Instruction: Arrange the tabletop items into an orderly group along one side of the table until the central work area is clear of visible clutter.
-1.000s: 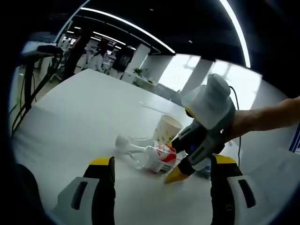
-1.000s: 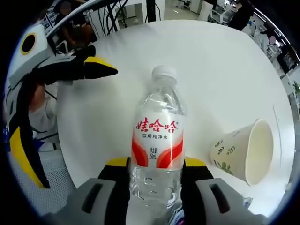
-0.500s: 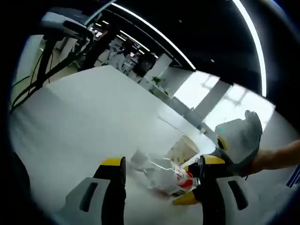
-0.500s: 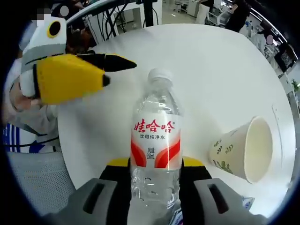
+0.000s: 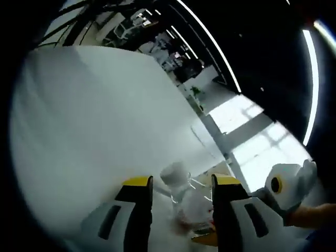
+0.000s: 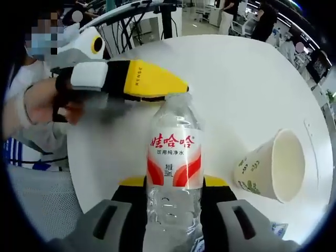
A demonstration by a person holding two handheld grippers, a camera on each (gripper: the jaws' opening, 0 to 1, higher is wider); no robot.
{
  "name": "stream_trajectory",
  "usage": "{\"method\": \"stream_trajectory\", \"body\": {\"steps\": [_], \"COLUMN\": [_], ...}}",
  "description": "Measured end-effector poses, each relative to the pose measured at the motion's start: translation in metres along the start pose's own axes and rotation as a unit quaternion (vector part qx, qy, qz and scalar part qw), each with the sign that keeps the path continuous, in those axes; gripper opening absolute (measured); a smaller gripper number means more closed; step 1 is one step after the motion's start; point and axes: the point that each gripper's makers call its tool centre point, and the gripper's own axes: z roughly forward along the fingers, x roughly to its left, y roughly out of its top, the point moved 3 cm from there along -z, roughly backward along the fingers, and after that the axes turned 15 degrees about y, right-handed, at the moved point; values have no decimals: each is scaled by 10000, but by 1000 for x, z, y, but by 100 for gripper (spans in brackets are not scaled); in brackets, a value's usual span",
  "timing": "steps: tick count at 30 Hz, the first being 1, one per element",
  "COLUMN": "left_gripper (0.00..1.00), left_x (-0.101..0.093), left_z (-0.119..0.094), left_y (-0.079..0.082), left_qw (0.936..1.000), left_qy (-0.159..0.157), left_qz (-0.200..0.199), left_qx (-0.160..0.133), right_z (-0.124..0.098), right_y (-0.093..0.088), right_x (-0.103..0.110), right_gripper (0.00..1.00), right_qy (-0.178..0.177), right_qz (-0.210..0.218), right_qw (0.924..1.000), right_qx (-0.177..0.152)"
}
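A clear water bottle [image 6: 174, 157] with a red and white label lies over the white table [image 6: 236, 79], and my right gripper [image 6: 173, 184] is shut on its lower body. My left gripper [image 6: 181, 92] reaches in from the left, its yellow jaw covering the bottle's white cap. In the left gripper view the cap [image 5: 175, 173] sits in the gap of my left gripper [image 5: 181, 184], whose jaws stand open on either side without clearly touching it. The right gripper [image 5: 286, 191] shows behind the bottle [image 5: 193, 212]. A paper cup [image 6: 273, 168] lies on its side, to the bottle's right.
A person's hand [image 6: 44, 102] holds the left gripper at the table's near edge. A small packet [image 6: 278, 229] lies by the cup. The round table's far edge [image 6: 173, 37] has desks, cables and people beyond it. Bare tabletop [image 5: 94, 115] stretches away past the bottle.
My left gripper has swung in from the left and come down around the bottle's cap, its jaws narrower than before. The right gripper, bottle and cup have stayed put.
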Motion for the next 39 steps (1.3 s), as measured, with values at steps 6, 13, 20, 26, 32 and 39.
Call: {"method": "stream_trajectory", "body": {"steps": [6, 13, 20, 26, 32, 39], "left_gripper": [33, 29, 23, 20, 20, 19], "left_x": [2, 4, 2, -9, -19, -38], "left_z": [8, 9, 8, 5, 2, -8], "left_y": [-2, 1, 7, 19, 24, 39], "left_qw": [10000, 9998, 9989, 9990, 9990, 9965], "left_qy": [-15, 23, -47, -191, -310, -461], "left_qz": [28, -179, -460, -301, -18, 396], "left_qx": [2, -61, -95, -261, -317, -580], "right_z": [2, 3, 1, -8, -14, -25], "right_y": [3, 5, 0, -2, 1, 14], "right_x": [0, -2, 1, 7, 11, 11], "right_gripper": [35, 35, 35, 35, 35, 35], "right_qy": [31, 21, -33, -128, -330, -477], "right_qz": [-180, -164, -176, -101, -92, -106], "right_qw": [9997, 9994, 9990, 9976, 9942, 9874], "right_qx": [-153, -309, -401, -680, -1021, -1508]}}
